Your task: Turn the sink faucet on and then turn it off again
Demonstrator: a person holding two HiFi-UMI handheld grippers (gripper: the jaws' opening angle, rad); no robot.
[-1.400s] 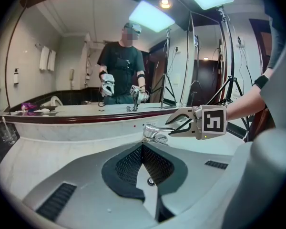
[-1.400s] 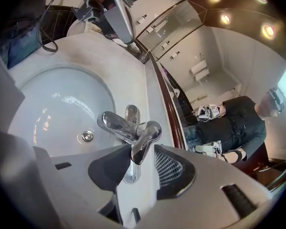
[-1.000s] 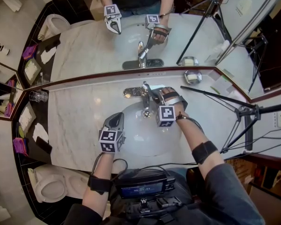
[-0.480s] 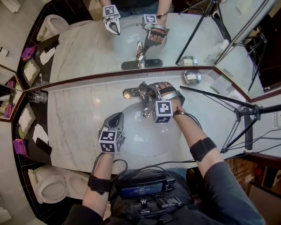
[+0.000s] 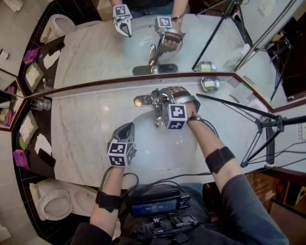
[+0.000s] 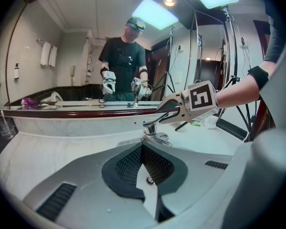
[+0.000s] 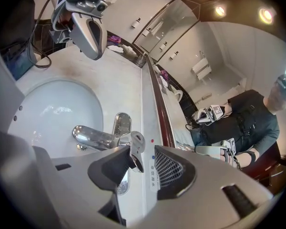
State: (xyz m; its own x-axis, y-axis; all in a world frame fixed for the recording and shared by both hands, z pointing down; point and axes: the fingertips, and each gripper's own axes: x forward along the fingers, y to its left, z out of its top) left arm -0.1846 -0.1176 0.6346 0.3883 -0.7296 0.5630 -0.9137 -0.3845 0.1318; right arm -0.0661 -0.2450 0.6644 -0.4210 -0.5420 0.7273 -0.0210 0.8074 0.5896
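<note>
Right gripper (image 7: 144, 162) jaws released, straddling the faucet lever (image 7: 133, 152), whose end points back between them from behind the sink (image 5: 145, 149). Left gripper (image 6: 142, 150) clenched empty, farther off. I read right as nearer.

Right tongs (image 5: 162, 97): moved left and toward the mirror (image 5: 107, 45) in the head view, from beside the faucet to right over it.
Marker cube (image 5: 176, 116): carried up and left with them, now just beside the spout (image 5: 157, 118).
Faucet lever (image 7: 133, 149): showed more plainly in the head view before. Now it is largely covered, its end between the parted jaws.
Mirrored right tongs (image 5: 169, 34): slid left, closer to the mirrored faucet.
Right forearm (image 5: 209, 147): swung slightly left.
</note>
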